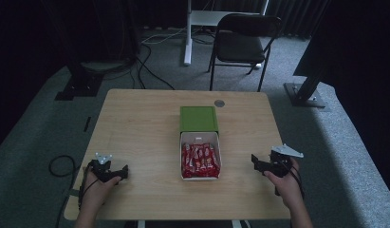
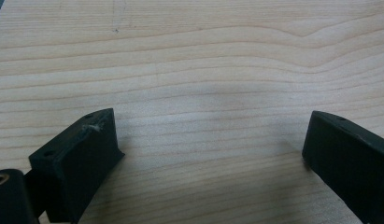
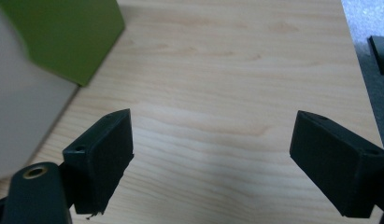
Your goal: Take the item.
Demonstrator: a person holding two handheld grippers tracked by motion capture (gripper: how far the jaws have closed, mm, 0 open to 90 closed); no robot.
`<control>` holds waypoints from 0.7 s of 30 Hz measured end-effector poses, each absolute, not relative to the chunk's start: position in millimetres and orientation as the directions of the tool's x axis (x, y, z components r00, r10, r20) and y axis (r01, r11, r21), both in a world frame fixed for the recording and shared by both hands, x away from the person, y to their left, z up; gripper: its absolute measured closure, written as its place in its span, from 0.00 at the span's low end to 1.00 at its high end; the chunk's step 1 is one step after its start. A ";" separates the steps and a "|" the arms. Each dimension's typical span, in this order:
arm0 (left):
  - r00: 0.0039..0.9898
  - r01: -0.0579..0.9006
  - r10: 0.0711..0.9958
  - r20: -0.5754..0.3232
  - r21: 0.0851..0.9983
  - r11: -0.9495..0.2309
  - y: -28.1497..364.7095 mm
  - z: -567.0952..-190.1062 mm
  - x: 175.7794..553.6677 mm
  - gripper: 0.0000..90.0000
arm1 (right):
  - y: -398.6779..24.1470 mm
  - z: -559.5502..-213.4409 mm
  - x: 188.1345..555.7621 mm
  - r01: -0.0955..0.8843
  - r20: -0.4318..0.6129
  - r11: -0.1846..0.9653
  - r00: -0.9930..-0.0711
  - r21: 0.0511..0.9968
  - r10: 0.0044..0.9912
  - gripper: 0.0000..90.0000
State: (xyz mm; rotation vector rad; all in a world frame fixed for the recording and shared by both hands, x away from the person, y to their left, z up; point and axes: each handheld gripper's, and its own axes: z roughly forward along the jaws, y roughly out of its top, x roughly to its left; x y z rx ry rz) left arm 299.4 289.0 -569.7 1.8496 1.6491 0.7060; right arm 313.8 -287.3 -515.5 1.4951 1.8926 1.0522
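One white tray [image 1: 183,156] of red packets [image 1: 200,160], too many to count, lies mid-table, half slid out of one green sleeve [image 1: 198,118] on its far side. A folding chair [image 1: 242,40] stands beyond the table [image 1: 135,128]. The tray sits between the left gripper [image 1: 117,172] and right gripper [image 1: 259,164], both near the front edge, jaws spread, holding nothing, bare wood between.

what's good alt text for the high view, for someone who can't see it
An open white box of red packets, its green sleeve slid back, sits mid wooden table. A person's left tongs and right tongs rest either side, apart from it.
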 end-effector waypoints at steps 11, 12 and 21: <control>0.108 0.701 0.994 0.019 0.707 -0.090 289.0 -569.8 299.6 0.04 | -264.5 -491.3 310.1 0.529 0.091 0.102 -0.328 0.843 0.940 0.15; 0.109 0.701 0.994 0.020 0.707 -0.091 289.0 -569.8 299.6 0.04 | -258.3 -485.5 309.0 0.517 0.092 0.107 -0.344 0.849 0.934 0.15; 0.109 0.701 0.994 0.020 0.707 -0.090 289.0 -569.8 299.6 0.04 | -233.9 -463.9 305.3 0.478 0.099 0.125 -0.416 0.869 0.904 0.15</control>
